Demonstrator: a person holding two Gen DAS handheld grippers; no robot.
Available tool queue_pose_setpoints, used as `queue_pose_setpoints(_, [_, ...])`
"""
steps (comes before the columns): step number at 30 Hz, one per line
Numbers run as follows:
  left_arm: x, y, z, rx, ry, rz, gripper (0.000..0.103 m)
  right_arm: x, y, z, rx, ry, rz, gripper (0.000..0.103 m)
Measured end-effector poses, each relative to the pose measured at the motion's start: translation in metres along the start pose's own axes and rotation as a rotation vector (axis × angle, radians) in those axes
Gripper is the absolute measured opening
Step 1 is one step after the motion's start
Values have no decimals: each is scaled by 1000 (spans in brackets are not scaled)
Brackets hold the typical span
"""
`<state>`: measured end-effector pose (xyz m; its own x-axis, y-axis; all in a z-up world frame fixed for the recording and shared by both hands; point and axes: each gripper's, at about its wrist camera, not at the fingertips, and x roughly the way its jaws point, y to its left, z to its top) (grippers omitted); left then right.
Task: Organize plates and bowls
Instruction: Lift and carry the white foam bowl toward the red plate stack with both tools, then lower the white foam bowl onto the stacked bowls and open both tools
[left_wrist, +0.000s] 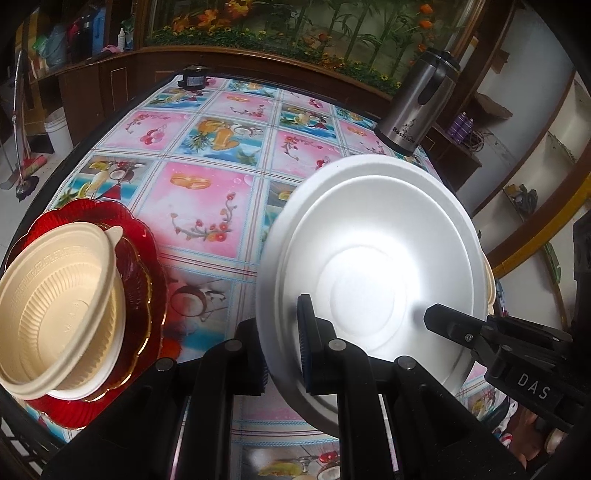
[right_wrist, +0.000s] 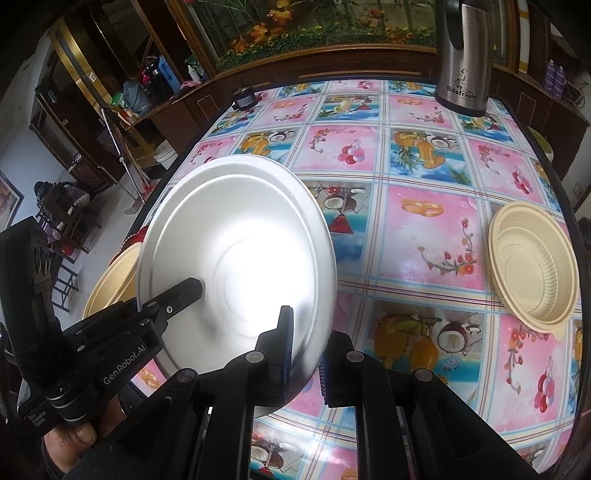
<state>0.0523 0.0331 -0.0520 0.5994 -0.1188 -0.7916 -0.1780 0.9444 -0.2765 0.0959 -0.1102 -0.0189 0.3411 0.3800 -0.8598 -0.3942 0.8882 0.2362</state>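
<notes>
Nearest, both views: a white foam plate (left_wrist: 373, 266) is held tilted above the bench (left_wrist: 207, 206), pinched at two spots on its rim. The left gripper (left_wrist: 284, 354) has its fingers (left_wrist: 306, 332) closed thin on the rim at about 7 o'clock of the plate in the left wrist view; the right gripper (right_wrist: 304, 354) is clamped the same way on the rim at about 5 o'clock in the right wrist view. Each gripper also shows in the other's view, reaching over the plate face from the side. The rim edge looks doubled, so this may be two plates nested; cannot tell.

Next out, at 9 o'clock in the left view: a red scalloped plate (left_wrist: 144, 258) lies on the bench near its edge, with a cream ribbed plastic bowl (left_wrist: 62, 306) in it, seemingly on a second white or cream piece beneath.

At 3 o'clock in the right view: a second cream ribbed bowl (right_wrist: 535, 269) sits alone on the patterned cloth, well apart from the stack.

Far: a steel thermos jug (right_wrist: 463, 59) at 1 o'clock, a small dark object (right_wrist: 243, 98) at the far bench edge.

Judgement: roughly midway. One stack begun; the white plate is in the air with no place yet, and the lone bowl is still unstacked. Both remain to be placed.
</notes>
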Motion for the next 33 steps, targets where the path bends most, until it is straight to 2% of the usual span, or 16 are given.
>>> queue_pose_setpoints(15, [-19, -13, -8, 26, -31, -26, 10, -27, -4, -18, 13, -44, -5, 12])
queue_pose_setpoints(24, [-42, -4, -5, 15, -82, -36, 10, -41, 15, -14, -20, -73, -5, 12])
queue_pose_setpoints(33, [-62, 14, -2, -11, -139, -2, 11, -48, 42, -5, -75, -111, 22, 12])
